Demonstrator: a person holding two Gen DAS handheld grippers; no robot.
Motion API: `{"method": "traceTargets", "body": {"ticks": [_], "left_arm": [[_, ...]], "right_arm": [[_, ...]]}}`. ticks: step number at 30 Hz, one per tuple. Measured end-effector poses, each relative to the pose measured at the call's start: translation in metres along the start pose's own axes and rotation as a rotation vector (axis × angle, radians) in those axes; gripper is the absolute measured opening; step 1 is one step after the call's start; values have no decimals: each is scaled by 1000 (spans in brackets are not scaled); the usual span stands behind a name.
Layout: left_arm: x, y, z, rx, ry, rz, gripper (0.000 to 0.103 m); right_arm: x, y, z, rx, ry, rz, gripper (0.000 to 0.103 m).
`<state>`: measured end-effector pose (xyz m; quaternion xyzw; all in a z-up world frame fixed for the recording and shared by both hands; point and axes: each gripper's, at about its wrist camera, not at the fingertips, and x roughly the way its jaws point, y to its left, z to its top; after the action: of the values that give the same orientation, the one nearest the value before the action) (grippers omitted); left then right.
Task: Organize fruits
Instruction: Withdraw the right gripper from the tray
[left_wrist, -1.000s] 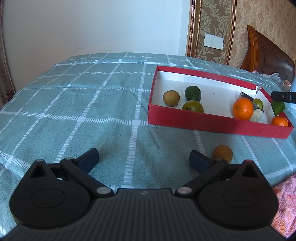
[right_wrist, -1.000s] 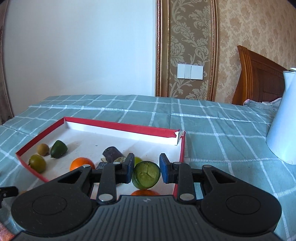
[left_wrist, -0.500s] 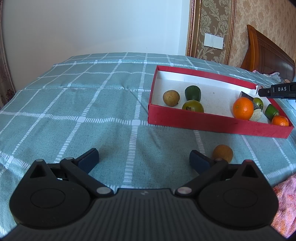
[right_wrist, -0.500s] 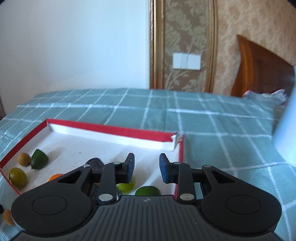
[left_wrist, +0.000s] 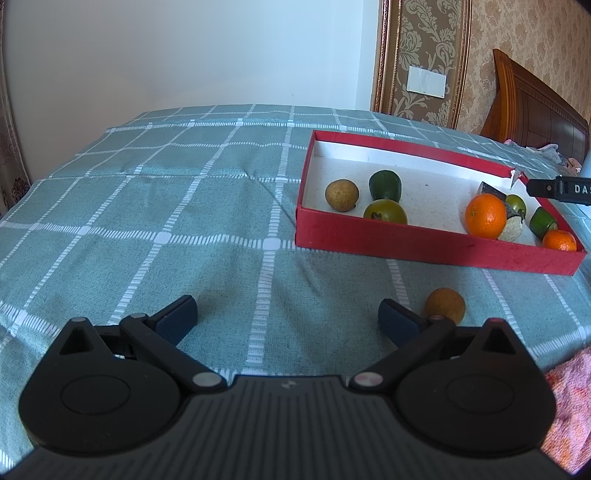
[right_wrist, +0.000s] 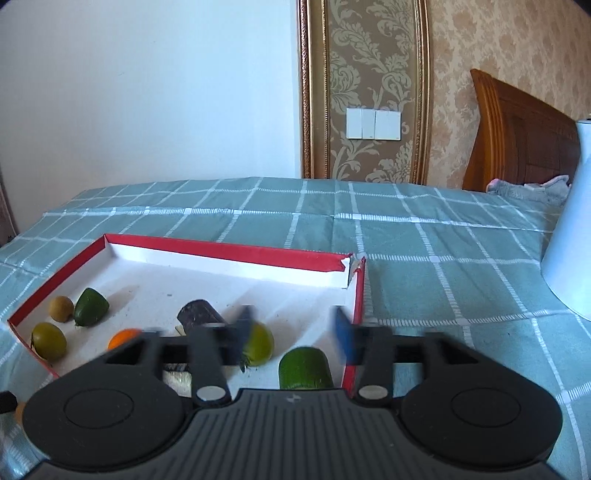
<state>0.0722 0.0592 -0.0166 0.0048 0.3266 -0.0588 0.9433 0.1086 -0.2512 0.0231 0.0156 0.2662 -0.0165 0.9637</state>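
The left gripper (left_wrist: 286, 314) hovered low over the teal bedspread with a white grid pattern (left_wrist: 147, 206), its jaws spread wide with nothing between them. Just beside its right finger, a small round brownish-orange fruit (left_wrist: 444, 305) lay on the bedspread, outside the shallow red cardboard box with a white lining (left_wrist: 424, 245).

Inside the box, at its left end, sat a tan round fruit (left_wrist: 342, 195), a dark green blunt-ended fruit (left_wrist: 385, 185) and an olive-green round fruit (left_wrist: 385, 212), close together. Toward the right end were a large orange (left_wrist: 485, 215), a pale round fruit (left_wrist: 511, 229) touching it, a dark brown blocky piece (left_wrist: 490, 189) behind it, a small yellow-green fruit with a stem (left_wrist: 516, 203), a cut bright green fruit (left_wrist: 542, 222) and a small tangerine (left_wrist: 559, 240) in the near right corner.

The right gripper (right_wrist: 293, 334) was above the right end of the box, its fingers blurred; its jaws stood apart and held nothing. Seen from the right wrist, the cut green fruit (right_wrist: 306, 373) rested on the box floor below and between the fingers, with the yellow-green fruit (right_wrist: 260, 343) just left of it. The tip of that gripper showed at the right edge of the left wrist view, over the box's torn far corner (left_wrist: 514, 176).

A white rounded object (right_wrist: 570, 229) stood on the bed to the right, and a pink towel-like cloth (left_wrist: 569, 406) lay at the near right edge.
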Motion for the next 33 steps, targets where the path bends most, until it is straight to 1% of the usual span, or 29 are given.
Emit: {"method": "traceTargets", "body": {"ticks": [2,4,6,11,13,14,16,18,20,23,25,28,31,33], "left_arm": [[0,0,0,0,0,-1,103],[0,0,0,0,0,0,103],[0,0,0,0,0,0,103],[1,-1,0,10,4,6,103],[1,-1,0,13,5,8,103],[1,-1,0,13,5,7,103],[0,-1,0,13,4,12,103],[-2,-3,-1,16,4,18,103],[-8,-2,-4,2,-8,3,103],[-20,0,-9,-52,-31,-37,103],[-27,-3,-12,-57,-50,-49,103],[-34,-14,-12,-28,-71,-46,103],[-38,-28,-8,15,-84,-70,103],[-38,-38,-6,45,-86,-92,103]], "right_arm": [[-5,3,-3,-20,-23,-16,71],[-10,4,-5,-19,-27,-12,72],[-15,2,-8,2,-35,-2,75],[-41,2,-19,28,-71,28,77],[-55,4,-27,32,-105,31,87],[-62,6,-32,27,-124,32,89],[-74,11,-44,11,-160,27,91],[-82,17,-53,-25,-169,29,91],[-85,23,-56,-49,-167,44,91],[-85,34,-62,-105,-130,72,91],[-82,43,-65,-155,-109,61,91],[-78,51,-70,-201,-81,70,91],[-75,53,-72,-213,-45,63,91],[-73,49,-74,-193,-19,65,91]]}}
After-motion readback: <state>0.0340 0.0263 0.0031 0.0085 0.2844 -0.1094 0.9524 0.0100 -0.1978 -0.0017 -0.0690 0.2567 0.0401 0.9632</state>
